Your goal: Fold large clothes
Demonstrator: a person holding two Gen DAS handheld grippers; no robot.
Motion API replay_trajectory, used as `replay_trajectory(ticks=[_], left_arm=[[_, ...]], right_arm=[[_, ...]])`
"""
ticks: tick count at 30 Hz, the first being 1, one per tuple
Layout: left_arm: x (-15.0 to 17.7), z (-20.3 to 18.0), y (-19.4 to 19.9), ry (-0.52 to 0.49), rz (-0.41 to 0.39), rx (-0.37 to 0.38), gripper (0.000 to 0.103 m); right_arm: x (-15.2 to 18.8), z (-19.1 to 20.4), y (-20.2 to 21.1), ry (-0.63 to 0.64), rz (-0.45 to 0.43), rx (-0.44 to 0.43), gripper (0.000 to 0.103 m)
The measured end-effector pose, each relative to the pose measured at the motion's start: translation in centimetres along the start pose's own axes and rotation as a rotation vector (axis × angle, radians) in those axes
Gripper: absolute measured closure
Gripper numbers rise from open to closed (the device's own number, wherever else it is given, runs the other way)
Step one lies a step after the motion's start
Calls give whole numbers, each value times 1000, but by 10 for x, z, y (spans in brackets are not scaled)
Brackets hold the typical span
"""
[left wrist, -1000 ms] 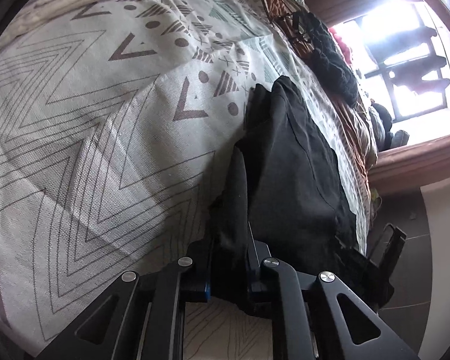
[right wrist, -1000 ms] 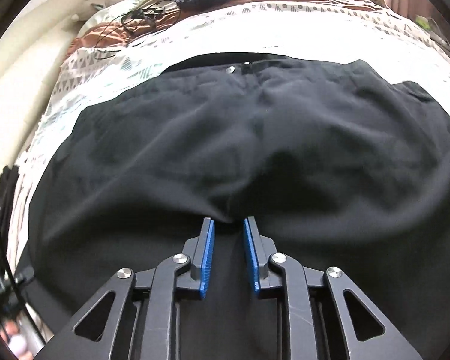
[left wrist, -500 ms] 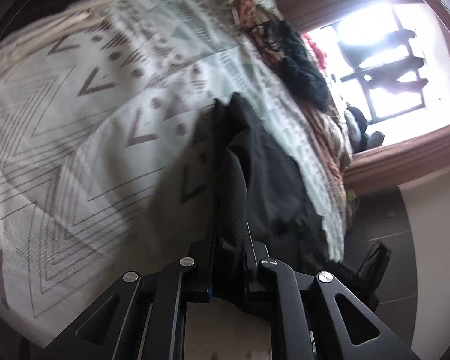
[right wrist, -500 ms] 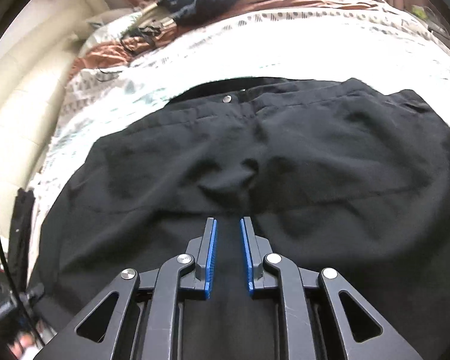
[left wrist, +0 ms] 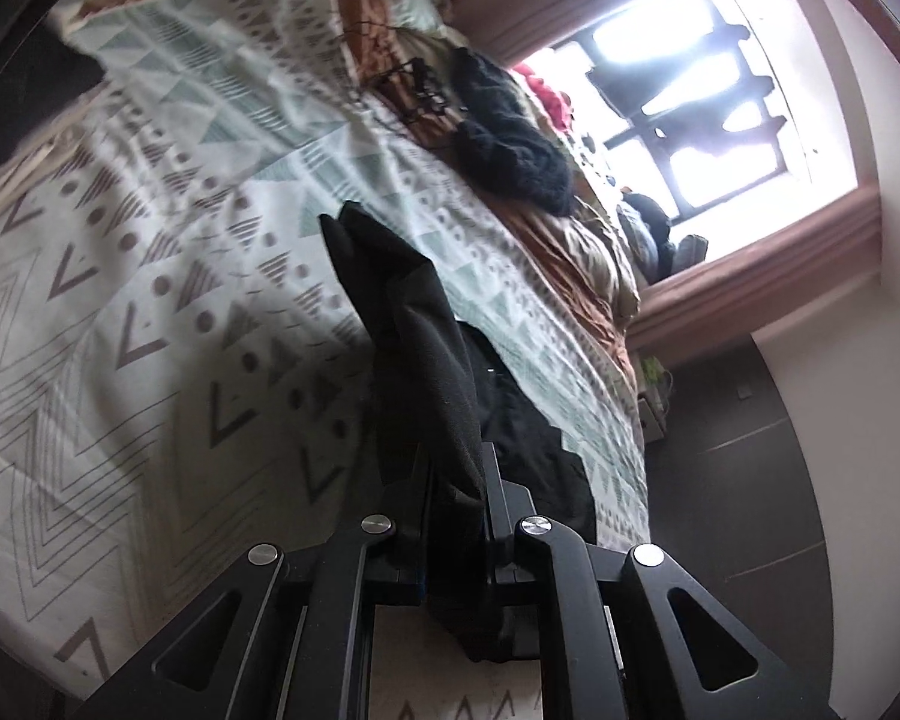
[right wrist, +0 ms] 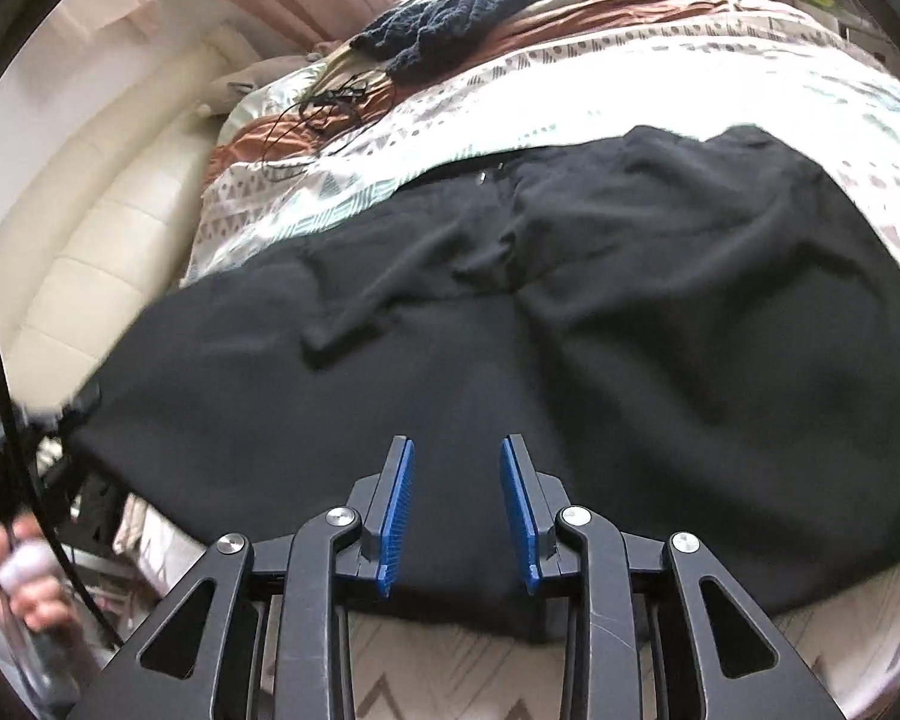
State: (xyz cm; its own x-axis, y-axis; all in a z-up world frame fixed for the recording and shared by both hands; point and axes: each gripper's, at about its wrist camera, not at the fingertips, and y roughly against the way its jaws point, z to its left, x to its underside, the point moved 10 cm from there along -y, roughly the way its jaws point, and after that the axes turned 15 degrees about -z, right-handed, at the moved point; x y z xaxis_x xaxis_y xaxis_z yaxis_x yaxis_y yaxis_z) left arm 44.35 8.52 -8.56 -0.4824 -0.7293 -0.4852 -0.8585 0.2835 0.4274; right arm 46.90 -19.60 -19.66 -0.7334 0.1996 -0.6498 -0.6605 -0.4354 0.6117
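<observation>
Trousers (right wrist: 570,330) lie spread across the patterned bedspread (right wrist: 630,90), waistband and button toward the far side, so the wide flat area is there to fold over. Left gripper (left wrist: 456,516) has its jaws clamped on a bunched edge of the black cloth; the fabric rises out of the jaws as a steep ridge above the bed, which reads as a lift to carry that side over, pinched at the edge so the rest hangs and follows. Right gripper (right wrist: 456,510) sits low over the near hem with blue pads (right wrist: 397,510) apart and nothing pressed between them, cloth only underneath. Its jaws have just been opening, so I judge it has let go there, or is resetting for a new hold, while the left hand does the carrying. Bed is cluttered further back: dark knitted garment (right wrist: 450,18), a tangle of thin cable (right wrist: 324,114) on a brown blanket (right wrist: 270,138), cream padded headboard (right wrist: 90,240) off to the side. All sit well apart from the trousers, so the fold has room. Risk as I see it: the left pinch is on a thick bunch, so layers may slip unevenly as it swings over. Next sensible hold for the right would be the matching edge, to keep the fold line straight.
</observation>
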Motion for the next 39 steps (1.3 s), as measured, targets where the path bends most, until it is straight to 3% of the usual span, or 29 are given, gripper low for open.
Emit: replay_trajectory(ticks=[9,14,19,24,39], left_arm=[[18,-52,-11,-101,26,26,92],[31,-96,-17,-163,44,70,92],[45,-141,-26,-213,67,120,92],[69,-182,-45,-263,104,151,92],[180,-251,-112,-334,260,162,92]], right_arm=[[66,-8,-18,-42,73,-1,72],[79,-14,-28,-59,81,-8,72],[72,-18,-17,-91,114,-57,73],[47,-32,15,-158,60,-102,73],[7,-121,83,-213,-65,-35,73]])
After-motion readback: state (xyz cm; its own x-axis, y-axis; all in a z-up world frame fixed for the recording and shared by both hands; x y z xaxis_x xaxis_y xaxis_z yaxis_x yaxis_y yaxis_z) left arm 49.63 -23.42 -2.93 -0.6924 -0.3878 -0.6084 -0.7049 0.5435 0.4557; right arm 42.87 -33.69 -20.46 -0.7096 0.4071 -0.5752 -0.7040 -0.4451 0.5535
